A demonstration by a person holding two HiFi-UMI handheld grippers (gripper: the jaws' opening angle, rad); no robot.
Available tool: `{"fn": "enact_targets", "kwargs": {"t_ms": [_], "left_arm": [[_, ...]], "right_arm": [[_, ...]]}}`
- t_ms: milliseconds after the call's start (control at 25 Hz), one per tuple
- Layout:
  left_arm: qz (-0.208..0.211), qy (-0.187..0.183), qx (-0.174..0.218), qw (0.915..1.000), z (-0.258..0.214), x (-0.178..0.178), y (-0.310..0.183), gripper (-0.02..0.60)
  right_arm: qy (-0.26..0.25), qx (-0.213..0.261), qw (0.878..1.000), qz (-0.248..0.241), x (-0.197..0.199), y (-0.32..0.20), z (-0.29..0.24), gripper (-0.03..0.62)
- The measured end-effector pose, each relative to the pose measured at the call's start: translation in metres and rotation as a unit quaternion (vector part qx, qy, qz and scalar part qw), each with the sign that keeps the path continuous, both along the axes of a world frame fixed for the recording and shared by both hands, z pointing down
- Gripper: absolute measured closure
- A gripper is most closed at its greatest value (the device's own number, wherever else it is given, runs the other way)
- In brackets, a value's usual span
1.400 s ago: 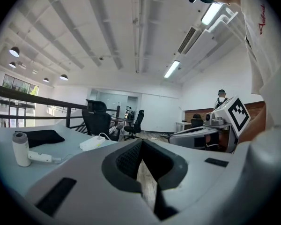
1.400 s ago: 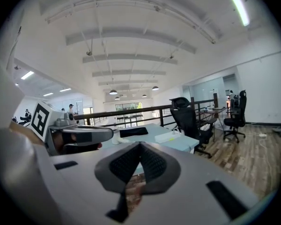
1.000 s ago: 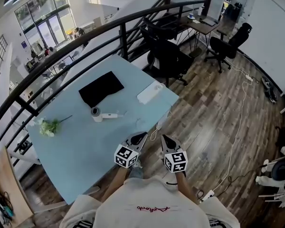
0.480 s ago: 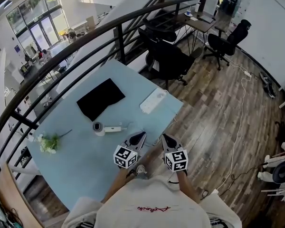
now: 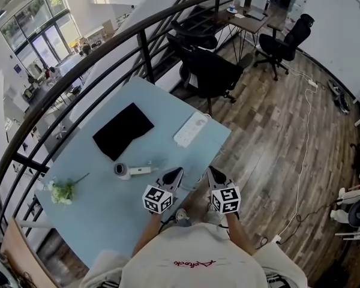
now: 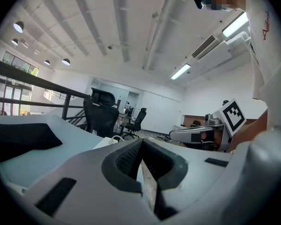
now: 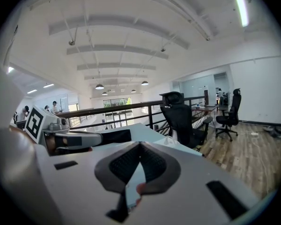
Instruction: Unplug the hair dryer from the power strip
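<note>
Pale blue table [image 5: 108,209] fills the left of the head view, set against a black railing [image 5: 144,35] with wood floor to its right. You are in the approach, before any contact. Your left gripper [image 5: 175,174] and right gripper [image 5: 215,174] are both closed tight with nothing between the pads, and both hang at the table's near right edge.

The power strip [image 5: 191,129] lies near the table's far right corner, at about 12 o'clock from your left gripper and 11 o'clock from your right. The hair dryer [image 5: 131,170] lies on the table at 9 o'clock from your left gripper, well apart from the strip. Its cord and plug are too thin to trace from here.

The next move calls for opening the jaws and finding the plug on the strip. One gripper should probably pin the strip while the other pulls the plug out.

You have open table between your grippers and the strip — a black mat [image 5: 122,131] lies off at 10 o'clock and a flower sprig [image 5: 62,191] far left, both out of your path. Mind the right-hand edge: the strip sits close beside it, and a dark office chair [image 5: 213,74] stands just past the corner at 12 o'clock.
</note>
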State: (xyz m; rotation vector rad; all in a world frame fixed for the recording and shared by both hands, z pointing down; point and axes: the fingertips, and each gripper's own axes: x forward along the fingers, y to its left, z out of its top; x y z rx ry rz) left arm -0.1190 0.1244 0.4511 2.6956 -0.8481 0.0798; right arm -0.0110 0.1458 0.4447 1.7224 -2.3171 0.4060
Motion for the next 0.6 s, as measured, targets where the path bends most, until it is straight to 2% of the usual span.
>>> {"fn": "enact_targets", "kwargs": {"t_ms": [280, 440, 600], "left_arm": [[-0.041, -0.005, -0.017, 0.999, 0.012, 0.031, -0.037, 0.575], [-0.073, -0.009, -0.036, 0.9966, 0.023, 0.059, -0.052, 0.575], [-0.102, -0.023, -0.033, 0.994, 0.024, 0.088, -0.071, 0.574]], "right_arm": [[-0.017, -0.003, 0.999, -0.04, 0.032, -0.038, 0.012, 0.577], [-0.023, 0.001, 0.998, -0.063, 0.068, -0.066, 0.011, 0.577], [-0.03, 0.01, 0.997, -0.076, 0.11, -0.096, 0.006, 0.577]]}}
